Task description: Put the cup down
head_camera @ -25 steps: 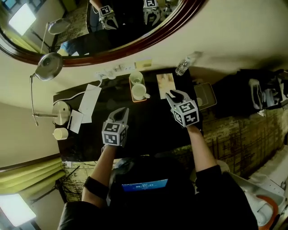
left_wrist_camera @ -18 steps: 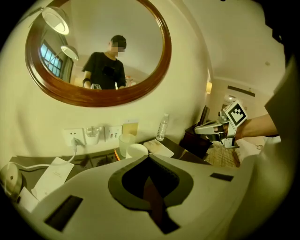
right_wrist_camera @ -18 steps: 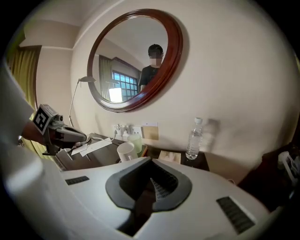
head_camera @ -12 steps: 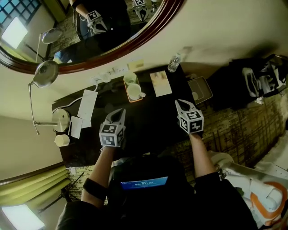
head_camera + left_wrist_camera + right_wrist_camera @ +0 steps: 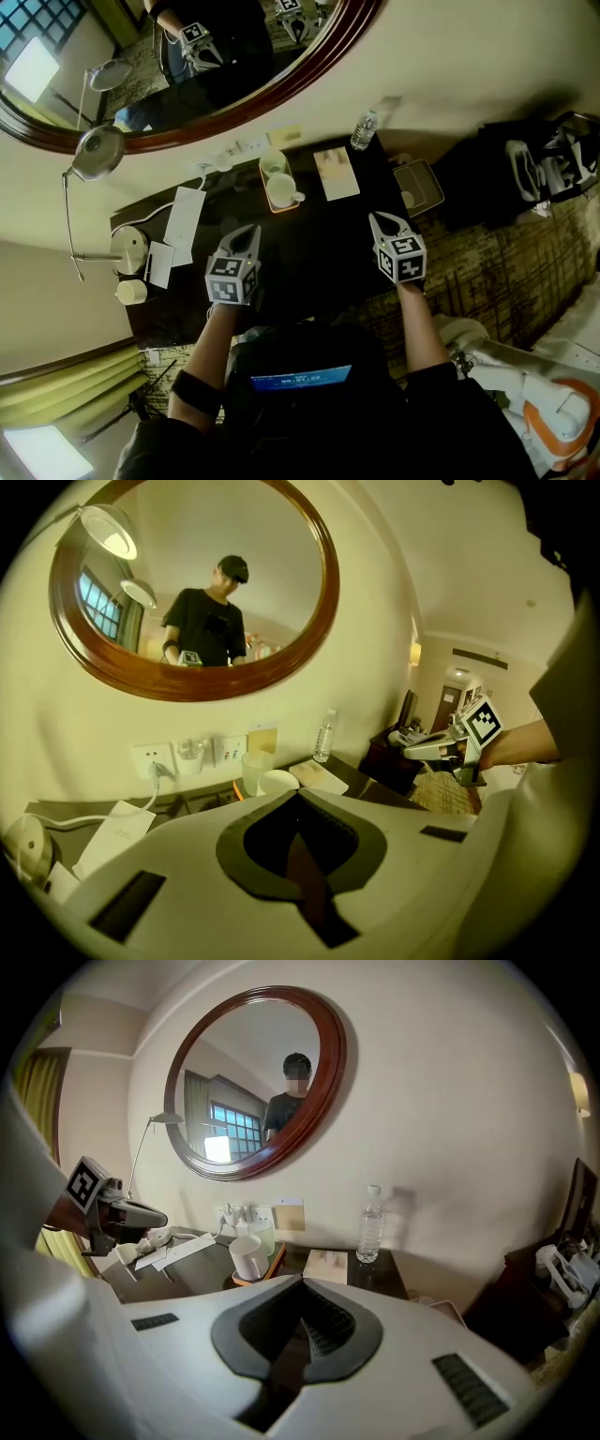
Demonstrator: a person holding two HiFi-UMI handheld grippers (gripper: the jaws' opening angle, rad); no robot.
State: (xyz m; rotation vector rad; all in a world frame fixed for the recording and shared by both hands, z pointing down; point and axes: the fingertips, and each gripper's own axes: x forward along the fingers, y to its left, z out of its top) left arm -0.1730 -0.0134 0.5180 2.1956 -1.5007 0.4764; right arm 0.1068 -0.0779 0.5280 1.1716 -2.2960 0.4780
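Found left gripper (image 5: 249,232) pressed together, pinching nothing. Found cup (image 5: 283,193) upright on orange tray (image 5: 281,210), ahead of both grippers, between them, nearer the left, touching neither. Found right gripper (image 5: 380,221) pressed together, empty.

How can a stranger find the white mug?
Look under the oval mirror at the dark desk. At its back lies an orange tray with two vessels. The mug is the opaque white one with a handle; its neighbour is a clear glass.
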